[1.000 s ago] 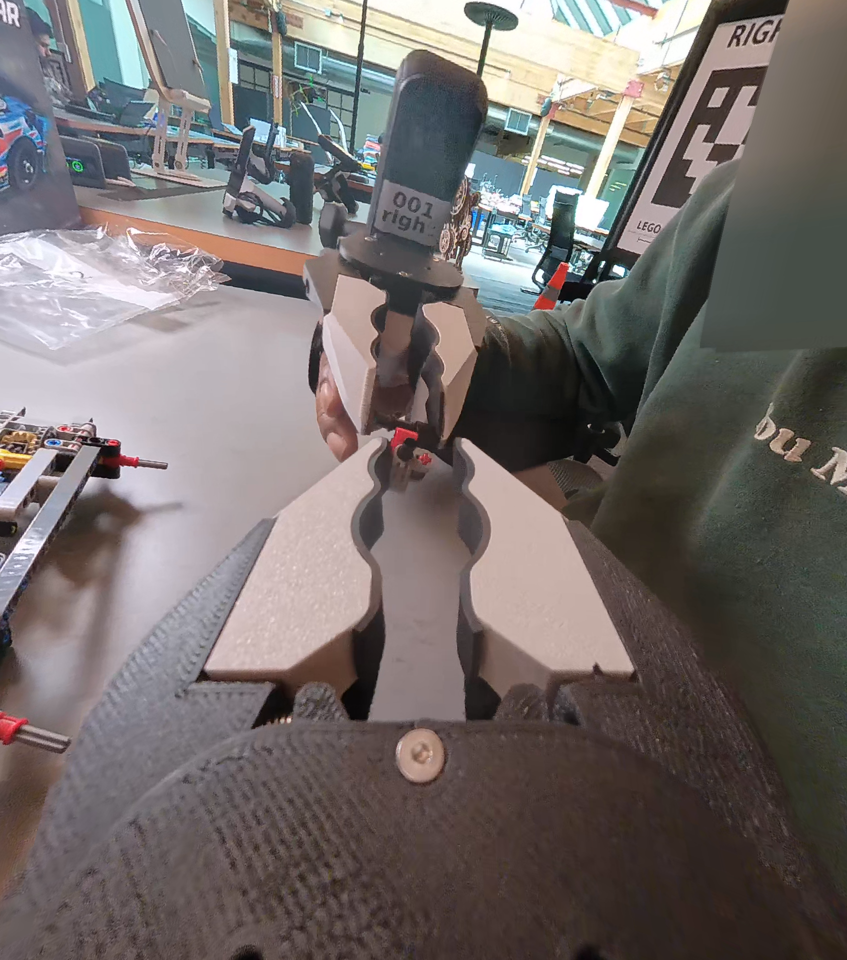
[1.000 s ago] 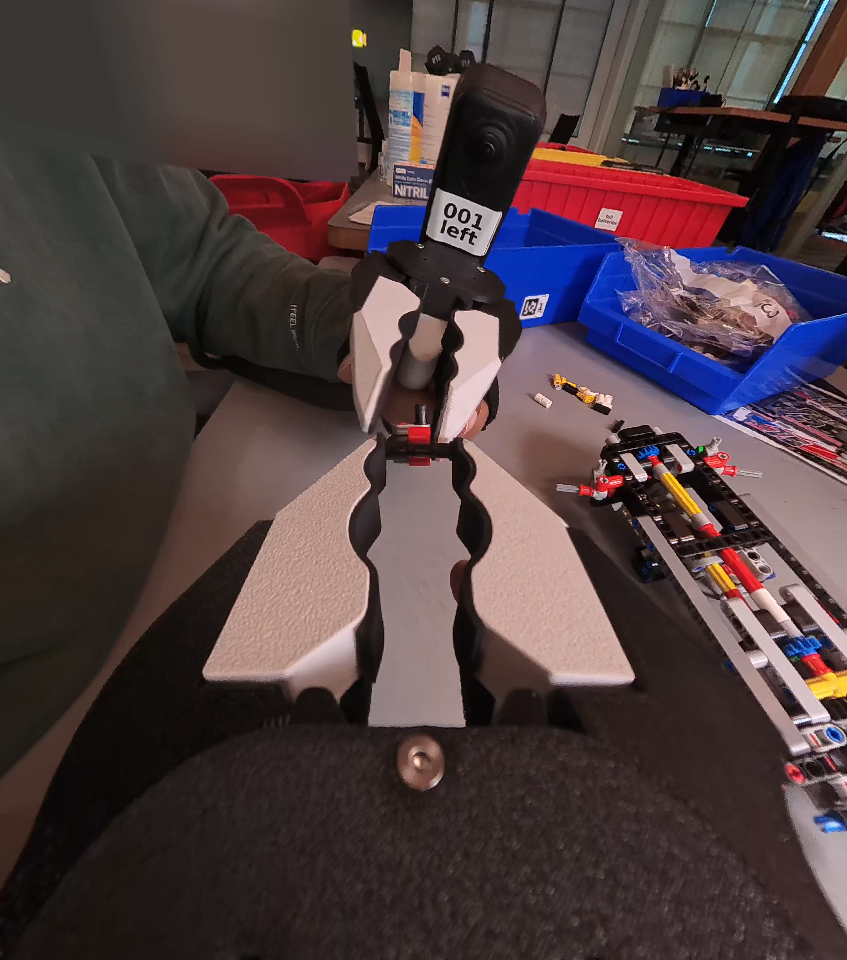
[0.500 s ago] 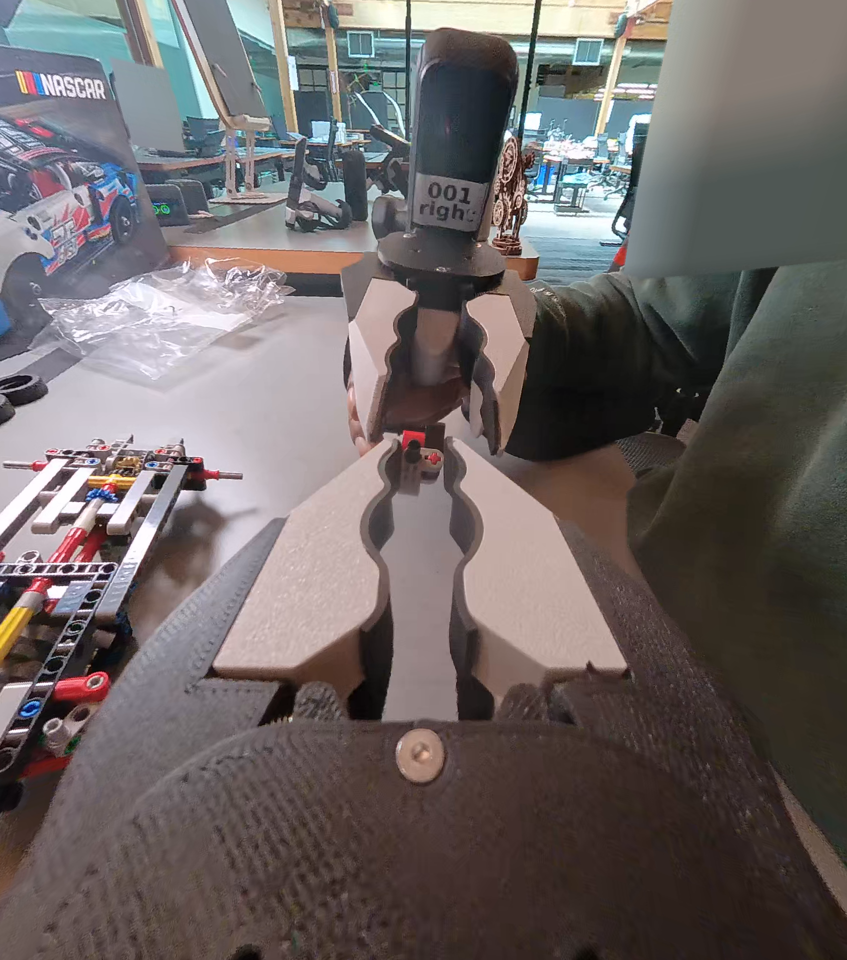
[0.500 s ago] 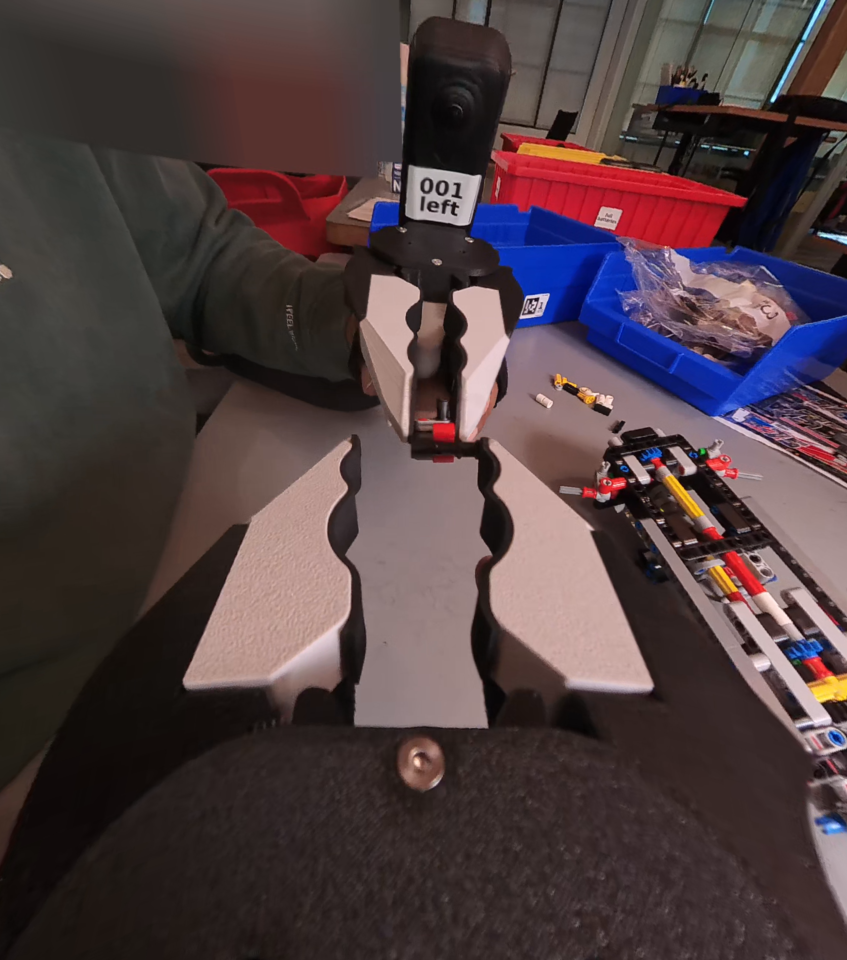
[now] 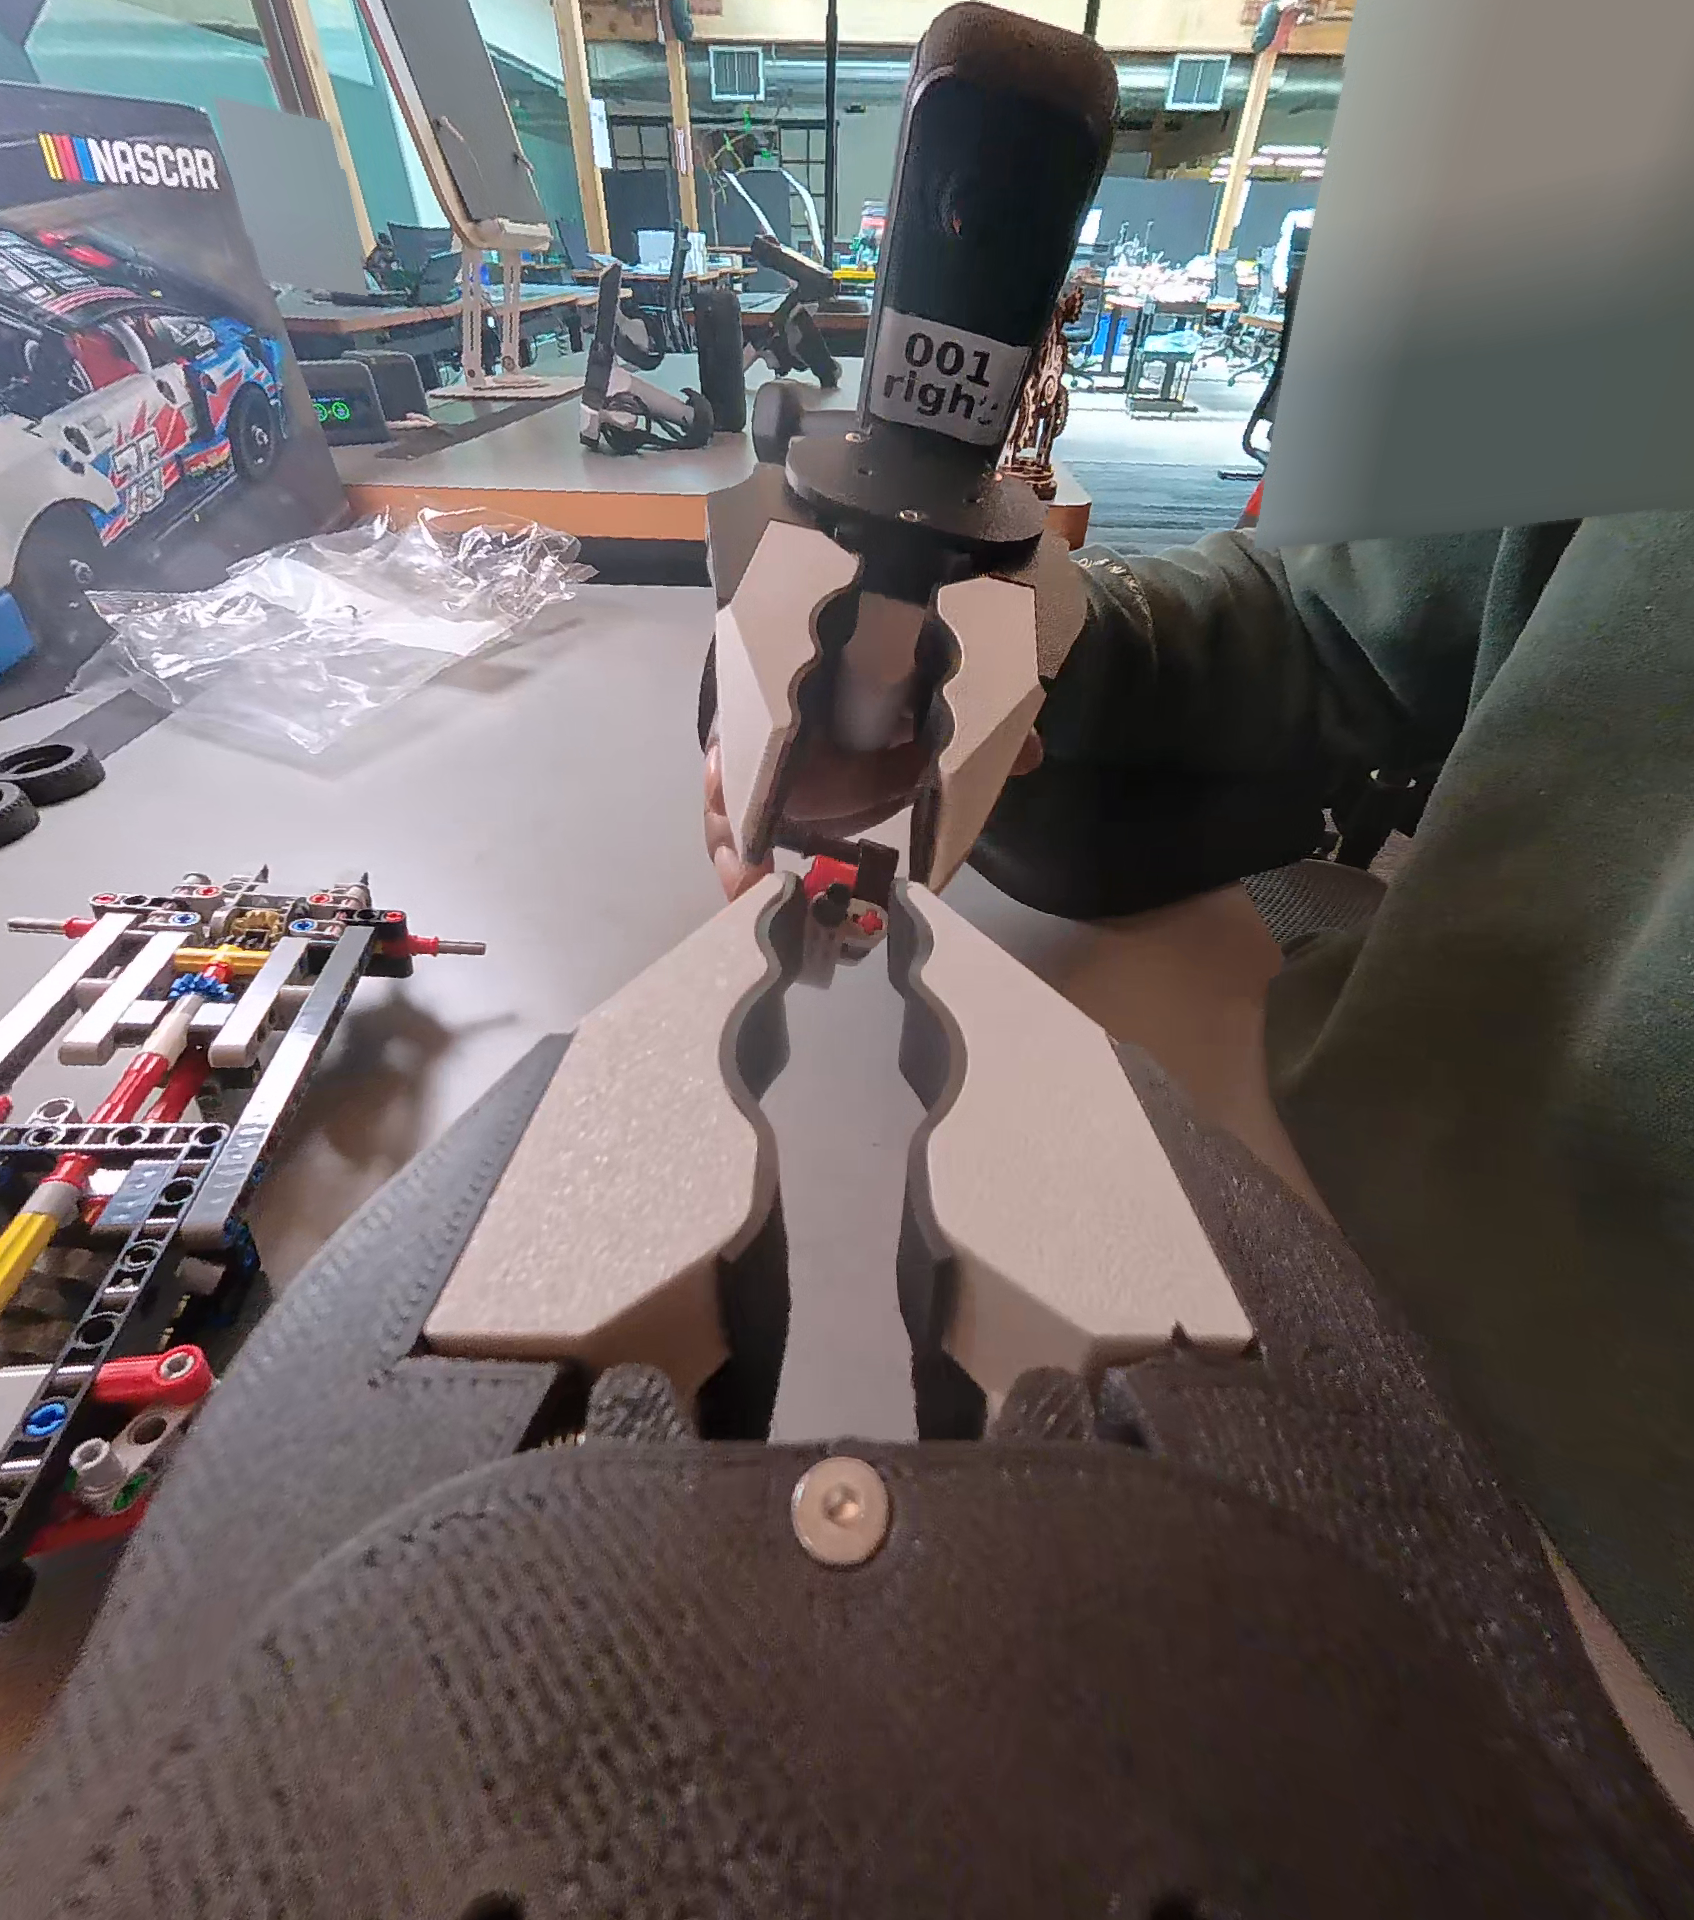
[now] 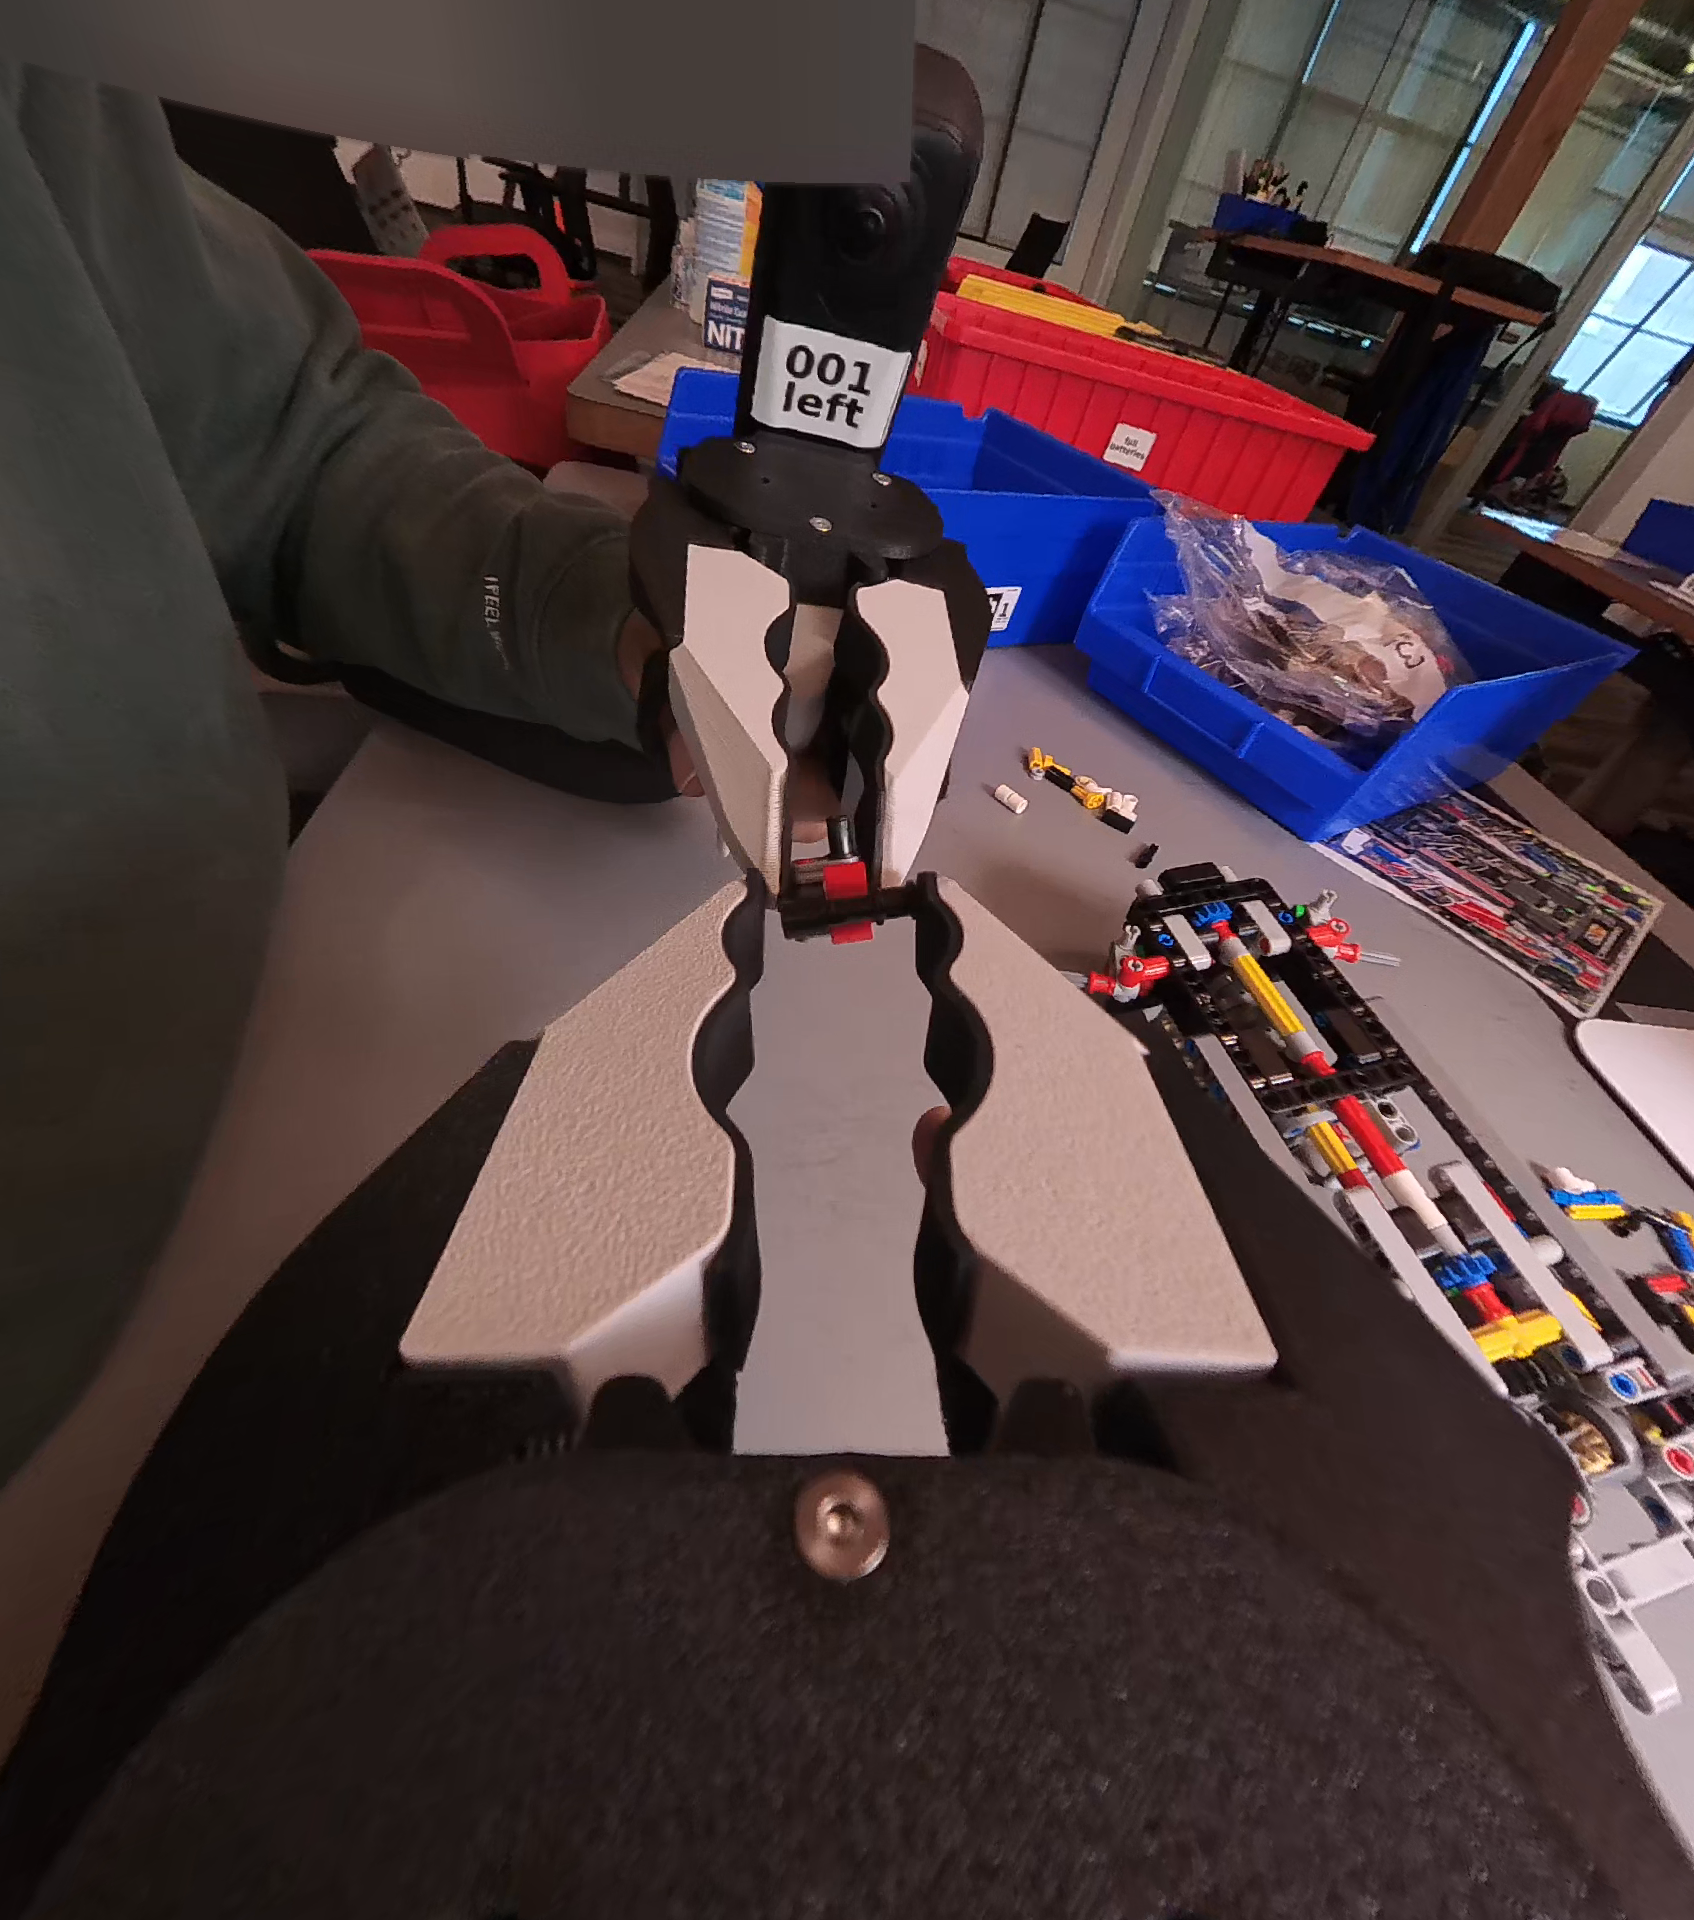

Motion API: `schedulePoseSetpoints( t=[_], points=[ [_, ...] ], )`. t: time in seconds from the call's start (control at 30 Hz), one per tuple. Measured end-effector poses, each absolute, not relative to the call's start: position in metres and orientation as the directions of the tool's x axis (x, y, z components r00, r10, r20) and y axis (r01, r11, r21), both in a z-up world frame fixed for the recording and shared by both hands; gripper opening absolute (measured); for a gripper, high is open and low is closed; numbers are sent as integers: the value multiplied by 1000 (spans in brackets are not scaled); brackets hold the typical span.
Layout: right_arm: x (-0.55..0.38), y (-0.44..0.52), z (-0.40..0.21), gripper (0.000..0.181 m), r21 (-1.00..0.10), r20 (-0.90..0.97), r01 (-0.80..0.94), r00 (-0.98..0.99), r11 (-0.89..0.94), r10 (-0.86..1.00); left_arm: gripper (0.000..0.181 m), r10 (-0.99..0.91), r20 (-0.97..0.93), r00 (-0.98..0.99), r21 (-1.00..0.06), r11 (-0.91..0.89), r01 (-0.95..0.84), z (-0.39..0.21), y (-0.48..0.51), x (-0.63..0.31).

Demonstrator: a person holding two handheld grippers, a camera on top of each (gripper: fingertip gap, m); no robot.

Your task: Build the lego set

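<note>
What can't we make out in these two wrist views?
- Small lego piece: both views, tiny and wedged between both grippers' fingertips; how its parts join is unclear.
- Chassis: left wrist view, cut off by the left edge.
- Bag in the blue bin: right wrist view, crumpled plastic hides the contents.

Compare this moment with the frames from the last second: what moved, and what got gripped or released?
The right tongs, which spread wide half a second ago, have closed back onto the black bar of the small red-and-black assembly. The left tongs kept their grip on its other side throughout, both meeting tip to tip above the table. The left wrist view swung leftward, revealing more of the chassis, which stayed put.
</note>
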State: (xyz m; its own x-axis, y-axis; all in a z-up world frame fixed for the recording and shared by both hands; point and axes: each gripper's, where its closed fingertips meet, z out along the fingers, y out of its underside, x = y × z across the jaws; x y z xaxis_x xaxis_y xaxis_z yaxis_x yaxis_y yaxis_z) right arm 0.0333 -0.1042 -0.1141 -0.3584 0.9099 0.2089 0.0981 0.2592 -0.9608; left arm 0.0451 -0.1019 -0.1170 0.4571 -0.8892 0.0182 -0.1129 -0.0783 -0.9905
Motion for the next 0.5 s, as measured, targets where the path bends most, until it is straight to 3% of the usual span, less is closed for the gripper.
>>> schedulePoseSetpoints(
  t=[0.5],
  points=[
    [32,-104,-113,25,-973,165,97,-354,211,921,13,-887,30,462,-992,-82,-92,-115,-101,43]
  ],
)
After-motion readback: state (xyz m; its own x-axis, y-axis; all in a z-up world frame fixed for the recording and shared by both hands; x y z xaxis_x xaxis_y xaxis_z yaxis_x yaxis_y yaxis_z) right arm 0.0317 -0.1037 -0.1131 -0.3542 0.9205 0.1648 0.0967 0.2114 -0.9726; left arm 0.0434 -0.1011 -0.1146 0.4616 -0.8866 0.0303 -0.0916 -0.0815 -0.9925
